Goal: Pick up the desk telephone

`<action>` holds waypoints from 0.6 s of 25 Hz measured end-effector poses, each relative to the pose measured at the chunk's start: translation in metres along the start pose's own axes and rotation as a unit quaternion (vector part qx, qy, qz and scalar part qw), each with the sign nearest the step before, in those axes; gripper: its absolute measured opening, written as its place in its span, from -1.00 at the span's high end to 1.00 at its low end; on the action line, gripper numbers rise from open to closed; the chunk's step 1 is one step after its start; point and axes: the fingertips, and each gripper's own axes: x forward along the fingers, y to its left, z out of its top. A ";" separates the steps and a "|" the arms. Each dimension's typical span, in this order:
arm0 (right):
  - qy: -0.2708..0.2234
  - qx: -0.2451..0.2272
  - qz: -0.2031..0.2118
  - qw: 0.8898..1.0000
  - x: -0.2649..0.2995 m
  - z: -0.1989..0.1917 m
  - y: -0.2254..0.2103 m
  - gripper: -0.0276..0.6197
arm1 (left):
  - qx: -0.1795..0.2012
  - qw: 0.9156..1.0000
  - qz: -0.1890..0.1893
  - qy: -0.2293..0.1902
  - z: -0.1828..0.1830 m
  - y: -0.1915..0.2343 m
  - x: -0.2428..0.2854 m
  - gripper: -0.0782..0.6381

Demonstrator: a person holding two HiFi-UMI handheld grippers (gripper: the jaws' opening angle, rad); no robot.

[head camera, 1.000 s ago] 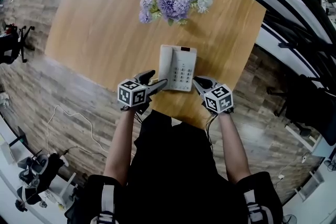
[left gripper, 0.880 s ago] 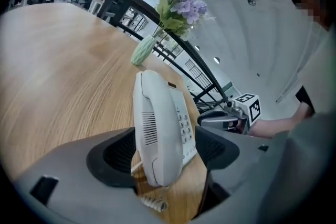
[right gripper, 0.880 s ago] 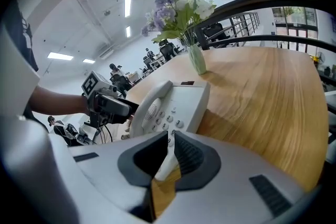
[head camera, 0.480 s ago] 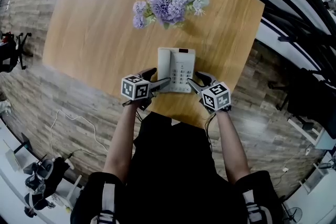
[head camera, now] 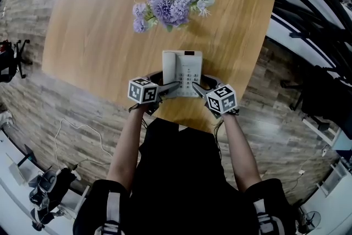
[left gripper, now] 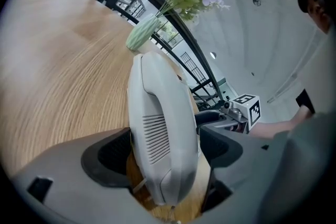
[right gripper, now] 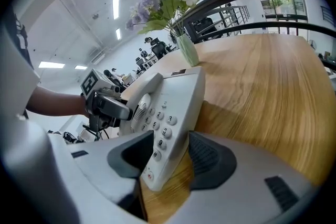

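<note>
Fingers both sides, just opening, straddle desk telephone.

The worktop lies bare to the left of the desk telephone, and a narrower bare strip runs along its right. Behind the telephone, a little apart, the vase of flowers blocks the far middle. At the near edge the left gripper and right gripper crowd its corners, their fingers just opened with the telephone between them.
</note>
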 end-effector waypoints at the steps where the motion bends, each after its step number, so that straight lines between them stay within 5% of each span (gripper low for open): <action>1: 0.002 0.000 0.000 1.000 0.001 -0.001 0.000 0.28 | 0.002 1.000 0.003 0.002 0.000 0.000 0.001 -0.31; 15: 0.012 0.011 0.012 1.000 0.012 -0.002 -0.004 0.22 | 0.012 0.999 0.019 0.027 -0.003 0.004 0.007 -0.31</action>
